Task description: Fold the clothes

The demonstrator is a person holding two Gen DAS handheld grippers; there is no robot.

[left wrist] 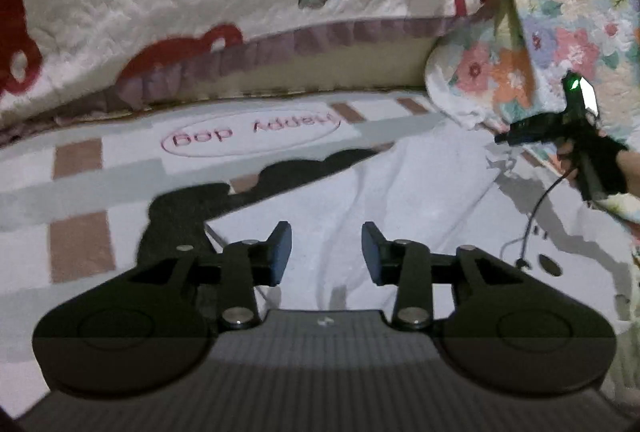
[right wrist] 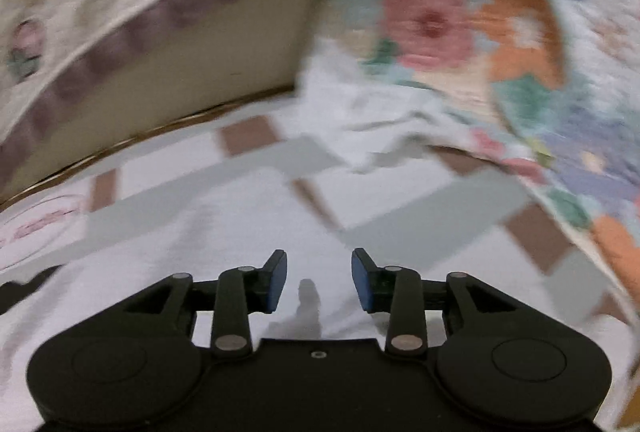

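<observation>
Two grippers hover over a white garment [left wrist: 400, 200] spread on a checked bedsheet [left wrist: 80, 192]. The left gripper [left wrist: 326, 252] has its blue pads [left wrist: 280, 256] spread, nothing between them, the cloth lying below. The right gripper [right wrist: 319, 282], pads likewise apart and empty, faces a floral quilt [right wrist: 520, 32]. A gloved hand [left wrist: 592, 168] holds it in the left wrist view.

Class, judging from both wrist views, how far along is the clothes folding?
Done: nothing clearly folded; the white garment lies rumpled on the checked bedsheet. In hand: nothing; left gripper and right gripper have open, empty jaws. Left: seemingly the whole folding.
</observation>
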